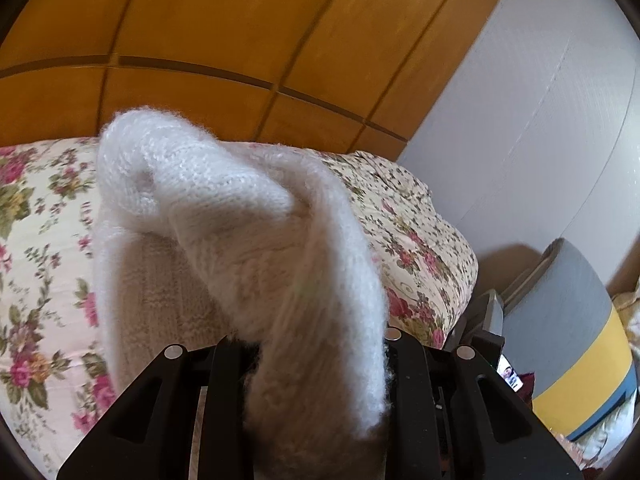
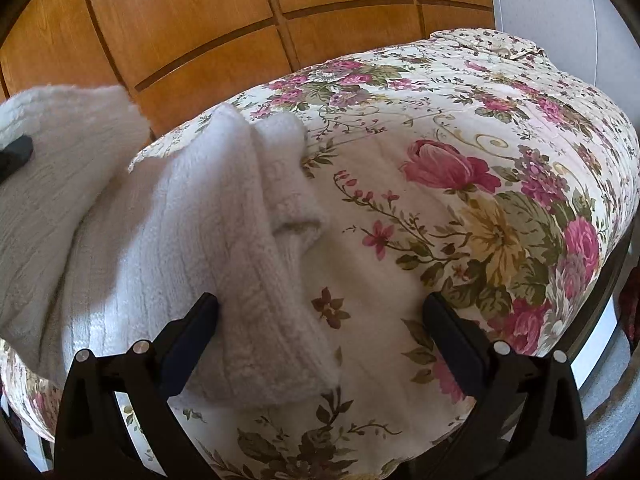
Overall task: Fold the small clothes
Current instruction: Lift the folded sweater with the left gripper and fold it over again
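Your left gripper (image 1: 316,364) pinches the fuzzy white sweater (image 1: 224,216) & lifts it to fold over. Rest lies on the flowery bed (image 2: 460,240), near left. Right gripper (image 2: 320,320) is wide open, holding nothing.

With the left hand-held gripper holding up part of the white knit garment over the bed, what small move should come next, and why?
Probably carry the lifted flap across and lower it onto the rest of the white knit garment. The left hand-held gripper is clamped on a raised fold, while the right hand-held gripper stands open with its jaws astride the garment's edge on the floral bedspread, gripping nothing.
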Demonstrator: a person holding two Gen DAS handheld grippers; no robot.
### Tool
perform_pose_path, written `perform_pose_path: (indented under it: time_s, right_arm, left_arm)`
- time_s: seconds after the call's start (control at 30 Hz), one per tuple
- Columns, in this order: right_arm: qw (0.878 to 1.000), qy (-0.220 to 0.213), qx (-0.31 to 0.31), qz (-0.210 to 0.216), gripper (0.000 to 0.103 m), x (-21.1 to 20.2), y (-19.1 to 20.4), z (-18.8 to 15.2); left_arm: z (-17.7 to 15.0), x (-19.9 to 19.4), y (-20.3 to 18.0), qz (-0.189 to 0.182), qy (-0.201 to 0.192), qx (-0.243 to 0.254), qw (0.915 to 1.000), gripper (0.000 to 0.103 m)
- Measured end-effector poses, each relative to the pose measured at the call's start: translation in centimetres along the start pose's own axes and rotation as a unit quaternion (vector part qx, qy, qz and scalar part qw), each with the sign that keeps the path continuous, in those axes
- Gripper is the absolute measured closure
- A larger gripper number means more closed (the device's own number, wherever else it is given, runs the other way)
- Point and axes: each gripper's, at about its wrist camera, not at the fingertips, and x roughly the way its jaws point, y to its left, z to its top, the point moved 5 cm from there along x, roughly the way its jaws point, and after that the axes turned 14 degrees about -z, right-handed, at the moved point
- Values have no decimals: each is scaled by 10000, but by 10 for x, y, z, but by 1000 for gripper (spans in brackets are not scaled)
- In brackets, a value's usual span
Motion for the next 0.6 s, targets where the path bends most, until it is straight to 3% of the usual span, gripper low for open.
perform_pose_path:
  time_s: [0.4, 0.6]
  right_arm:
    - [10000, -14, 2, 65, 2, 2, -1, 1]
    - [10000, -48, -28, 82, 2, 2, -1, 1]
  left_arm:
    - [-24, 68, -12, 443, 809, 696, 9933, 78]
    - [-40, 78, -18, 212, 1022, 866, 9908, 43]
